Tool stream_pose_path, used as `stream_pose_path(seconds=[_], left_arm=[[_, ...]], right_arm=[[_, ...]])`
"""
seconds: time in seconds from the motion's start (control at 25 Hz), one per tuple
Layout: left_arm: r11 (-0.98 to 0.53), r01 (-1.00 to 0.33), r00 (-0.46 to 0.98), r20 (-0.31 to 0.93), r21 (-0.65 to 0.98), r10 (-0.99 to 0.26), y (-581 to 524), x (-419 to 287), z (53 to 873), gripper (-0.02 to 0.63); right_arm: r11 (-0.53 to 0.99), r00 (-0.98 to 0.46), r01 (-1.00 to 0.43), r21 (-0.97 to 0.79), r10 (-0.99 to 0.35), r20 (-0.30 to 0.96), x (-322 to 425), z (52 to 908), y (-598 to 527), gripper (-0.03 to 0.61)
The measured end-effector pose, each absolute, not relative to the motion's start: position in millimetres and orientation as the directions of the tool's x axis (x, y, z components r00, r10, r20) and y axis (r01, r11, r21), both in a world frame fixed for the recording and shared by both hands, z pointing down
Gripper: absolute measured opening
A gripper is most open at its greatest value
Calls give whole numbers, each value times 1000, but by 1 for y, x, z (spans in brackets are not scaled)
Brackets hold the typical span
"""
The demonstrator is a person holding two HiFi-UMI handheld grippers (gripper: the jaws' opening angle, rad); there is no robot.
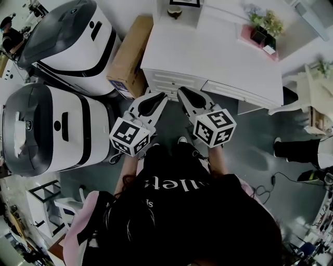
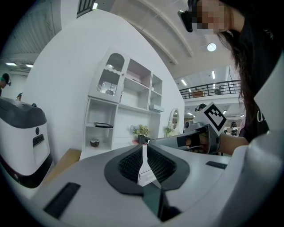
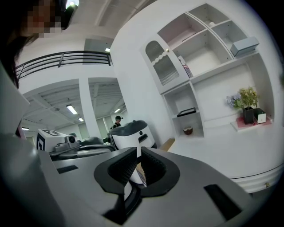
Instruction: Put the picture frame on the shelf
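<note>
The picture frame (image 1: 184,2), dark-edged, lies flat on a low shelf of the white shelf unit; it also shows in the left gripper view (image 2: 103,125) and the right gripper view (image 3: 186,112). Both grippers are held side by side in front of the person, short of the white cabinet top (image 1: 218,57). My left gripper (image 1: 156,96) (image 2: 143,148) is shut with nothing between its pads. My right gripper (image 1: 183,92) (image 3: 138,153) is also shut and holds nothing. Neither touches the frame.
A small brown bowl (image 1: 175,11) sits on the shelf below the frame. A potted plant (image 1: 263,28) stands on a pink mat at the cabinet's right. A cardboard box (image 1: 130,54) and two white-grey machines (image 1: 57,130) stand left. A white chair (image 1: 307,88) is right.
</note>
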State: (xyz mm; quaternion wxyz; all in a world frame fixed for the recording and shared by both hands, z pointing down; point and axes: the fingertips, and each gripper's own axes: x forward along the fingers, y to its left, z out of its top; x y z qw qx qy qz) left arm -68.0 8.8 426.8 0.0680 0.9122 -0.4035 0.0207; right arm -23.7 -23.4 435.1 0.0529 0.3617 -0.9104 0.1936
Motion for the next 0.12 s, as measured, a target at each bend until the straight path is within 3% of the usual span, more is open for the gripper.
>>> stream_pose_path(seconds=[0.12], left_arm=[[-663, -741, 672, 89, 108, -735, 8, -67, 426, 41]], right_arm=[[664, -732, -680, -311, -638, 239, -22, 435, -23, 63]])
